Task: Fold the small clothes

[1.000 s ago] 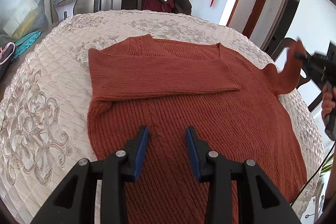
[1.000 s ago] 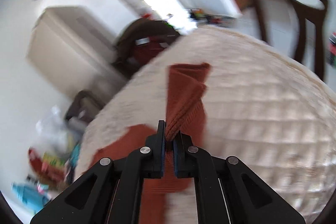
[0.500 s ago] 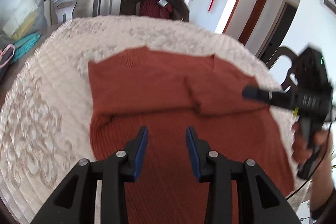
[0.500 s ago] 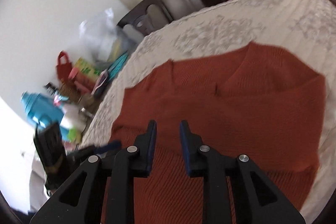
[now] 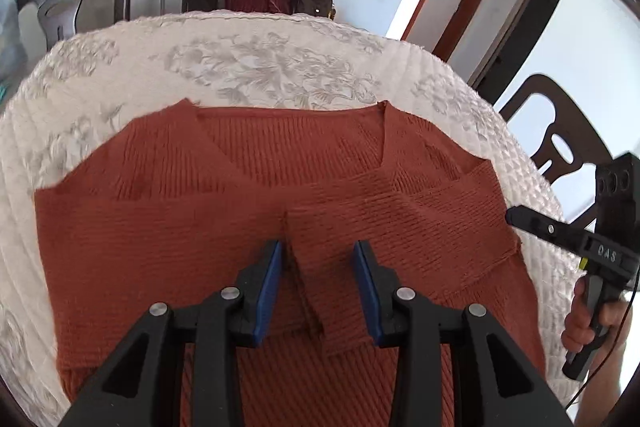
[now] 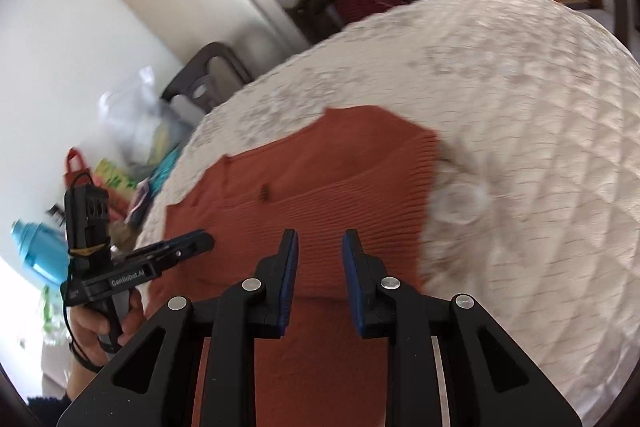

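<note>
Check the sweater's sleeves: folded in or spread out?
Both folded in. On the rust sweater, the sleeves lie across the chest, their cuffs meeting near the middle; neither hangs past the body.

The right gripper (image 6: 319, 251) is seen with jaws apart above the rust sweater (image 6: 320, 187), spread on the quilted table cover (image 6: 520, 147). The left gripper (image 6: 200, 242) is held at the sweater's left edge.
</note>
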Demonstrator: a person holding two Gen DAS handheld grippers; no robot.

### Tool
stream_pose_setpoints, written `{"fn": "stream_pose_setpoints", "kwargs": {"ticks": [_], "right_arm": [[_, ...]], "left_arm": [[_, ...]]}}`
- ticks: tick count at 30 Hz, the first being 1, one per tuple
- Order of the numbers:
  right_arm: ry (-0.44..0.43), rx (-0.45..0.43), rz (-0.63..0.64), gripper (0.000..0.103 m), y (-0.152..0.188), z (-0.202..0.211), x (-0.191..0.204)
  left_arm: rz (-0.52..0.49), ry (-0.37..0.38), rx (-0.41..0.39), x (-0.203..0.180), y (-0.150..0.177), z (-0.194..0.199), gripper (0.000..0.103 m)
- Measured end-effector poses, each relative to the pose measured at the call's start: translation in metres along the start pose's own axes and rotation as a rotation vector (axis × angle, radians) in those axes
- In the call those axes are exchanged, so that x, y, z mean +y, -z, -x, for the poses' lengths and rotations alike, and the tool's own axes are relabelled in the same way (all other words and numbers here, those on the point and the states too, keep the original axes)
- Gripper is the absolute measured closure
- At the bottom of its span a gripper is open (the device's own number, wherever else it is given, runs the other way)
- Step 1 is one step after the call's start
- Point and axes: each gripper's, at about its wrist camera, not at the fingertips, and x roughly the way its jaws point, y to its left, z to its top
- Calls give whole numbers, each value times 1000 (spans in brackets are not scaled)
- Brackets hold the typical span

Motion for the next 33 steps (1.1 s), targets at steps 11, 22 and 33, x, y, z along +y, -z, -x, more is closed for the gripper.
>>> {"fn": "stream_pose_setpoints", "kwargs": {"ticks": [11, 22, 33], "right_arm": [[90, -14, -18, 90, -15, -16, -20], [156, -29, -6, 91, -29, -11, -30], [203, 10, 71, 90, -40, -28, -22]], "left_arm": [[-62, 78, -95, -21, -22, 22, 97], [15, 21, -24, 6, -15, 5, 93], [-69, -40, -15, -8, -13, -12, 92]]}}
